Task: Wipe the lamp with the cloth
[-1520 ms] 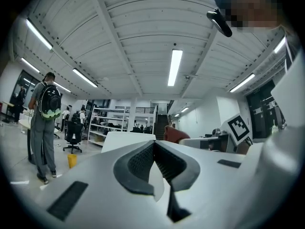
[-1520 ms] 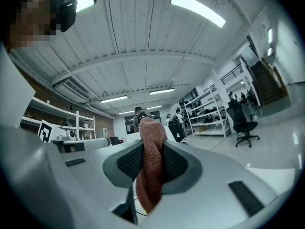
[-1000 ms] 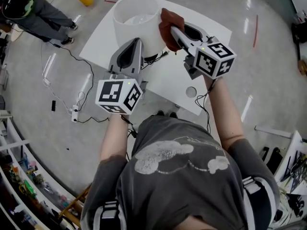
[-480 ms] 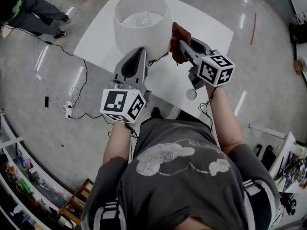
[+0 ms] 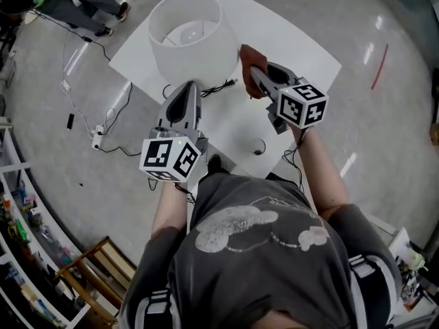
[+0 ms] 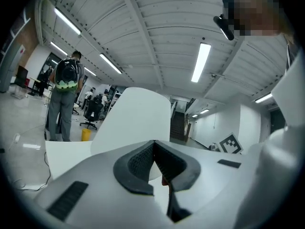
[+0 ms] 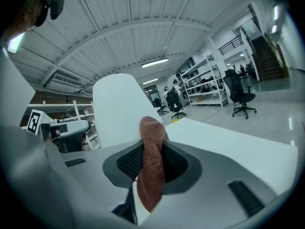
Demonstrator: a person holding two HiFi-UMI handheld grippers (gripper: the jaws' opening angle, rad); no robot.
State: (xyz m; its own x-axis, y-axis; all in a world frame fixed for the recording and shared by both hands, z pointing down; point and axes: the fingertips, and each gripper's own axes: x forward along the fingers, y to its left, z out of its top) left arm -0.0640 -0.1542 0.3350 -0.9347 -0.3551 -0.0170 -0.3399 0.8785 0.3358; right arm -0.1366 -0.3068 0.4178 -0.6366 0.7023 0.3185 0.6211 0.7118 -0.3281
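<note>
A lamp with a white drum shade (image 5: 185,36) stands at the far left of a white table (image 5: 302,43). My right gripper (image 5: 252,74) is shut on a rust-brown cloth (image 5: 247,55), held just right of the shade with a small gap. In the right gripper view the cloth (image 7: 152,166) hangs between the jaws, with the shade (image 7: 116,109) behind it. My left gripper (image 5: 190,86) points at the shade's near side, low by the lamp's foot. In its own view the left gripper (image 6: 153,145) is shut on nothing, facing the shade (image 6: 138,113).
The lamp's black cord (image 5: 221,86) lies on the table between the grippers. A small dark round thing (image 5: 258,149) sits near the table's front edge. Cables and a power strip (image 5: 99,139) lie on the floor at the left. A person (image 6: 64,94) stands beyond the table.
The right gripper has drawn the cloth off the shade's right side, back toward me. The left gripper stays near the lamp's foot.
</note>
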